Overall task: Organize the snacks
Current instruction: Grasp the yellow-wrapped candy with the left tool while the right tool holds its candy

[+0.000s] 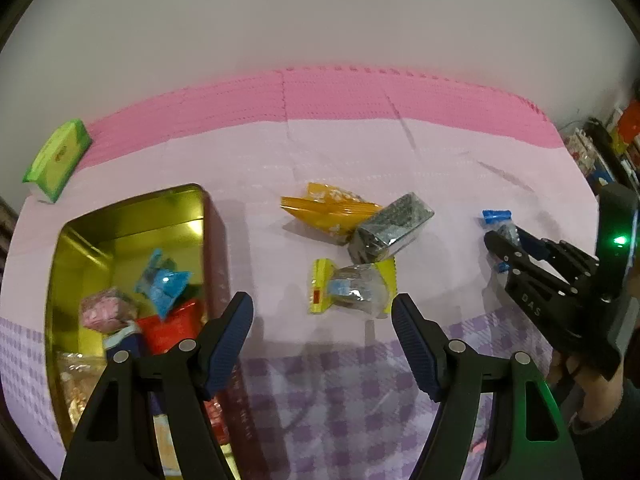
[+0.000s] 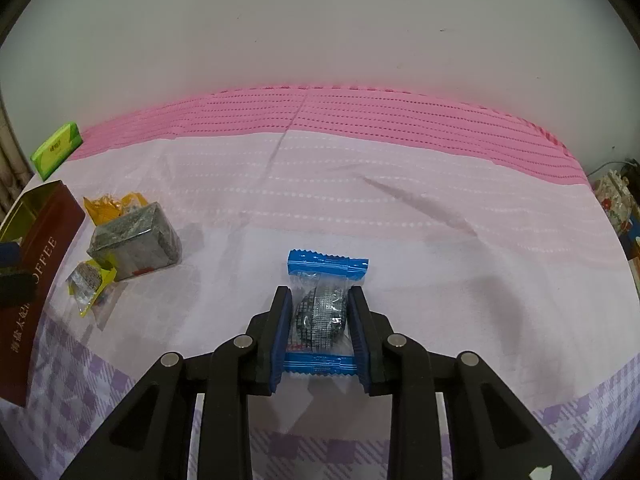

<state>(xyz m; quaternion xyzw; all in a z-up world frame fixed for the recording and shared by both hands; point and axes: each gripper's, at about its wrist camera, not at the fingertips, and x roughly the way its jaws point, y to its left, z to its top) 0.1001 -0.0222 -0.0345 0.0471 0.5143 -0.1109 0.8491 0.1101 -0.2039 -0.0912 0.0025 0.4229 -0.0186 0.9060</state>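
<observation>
The right gripper (image 2: 320, 320) is clenched on a blue-ended packet (image 2: 326, 276), its pads pressing the clear middle of the wrapper from both sides; the packet sits low over the cloth (image 2: 360, 200), and contact with the cloth cannot be confirmed. In the left wrist view the same gripper (image 1: 500, 240) appears at the right edge, held by a hand (image 1: 592, 384), with the packet's blue ends (image 1: 496, 216) showing past its fingers. The left gripper (image 1: 322, 308) stands released, jaws wide apart with nothing between them, above the cloth just right of the tin (image 1: 132, 208). The tin lies open on the left, gold inside, dark red outside, and holds several snacks, among them a blue packet (image 1: 164, 284), a pink one (image 1: 104, 312) and a red one (image 1: 168, 328). Loose on the cloth, between tin and right gripper, are a yellow-ended packet (image 1: 350, 288), nearest the left jaws, a grey block (image 1: 390, 228) beyond it, and an orange packet (image 1: 328, 210) partly under that block. A green box (image 1: 58, 154) rests at the far left, well apart from the rest. A pink band (image 1: 360, 92) runs along the far edge of the cloth.
</observation>
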